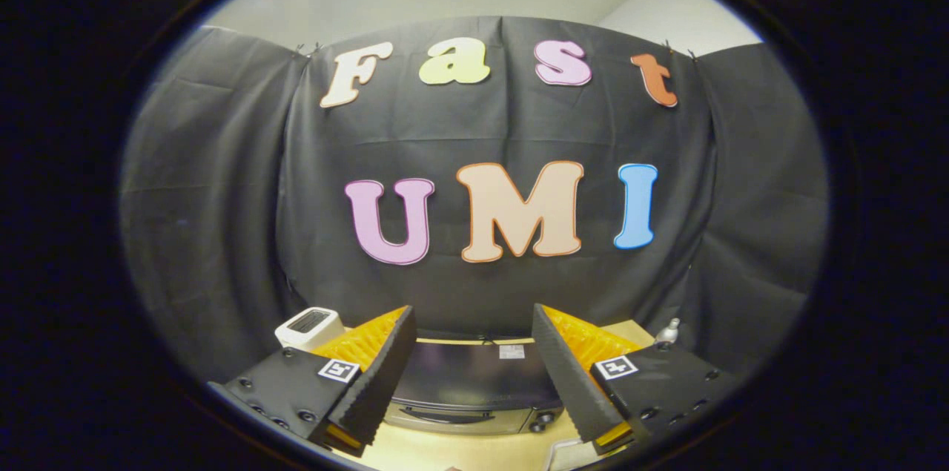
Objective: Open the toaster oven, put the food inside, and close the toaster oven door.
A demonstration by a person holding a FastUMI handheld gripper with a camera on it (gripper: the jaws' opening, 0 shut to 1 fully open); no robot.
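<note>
The toaster oven point(474, 382) is a dark box with a silver front, standing on the light wooden table point(460, 449) just ahead of and below my fingers. I see its top and the upper strip of its front, with a dark handle and knobs at the right; the door looks shut. My gripper point(474, 374) is held high above the table and open, its two black-padded fingers point(378, 382) spread wide with nothing between them. A pale edge of something point(557, 450) shows on the table under the right finger; I cannot tell what it is.
A small white toaster point(309, 325) stands at the back left of the table, behind my left finger. A small white bottle-like thing point(669, 331) stands at the back right. Black cloth walls close the booth behind and on both sides.
</note>
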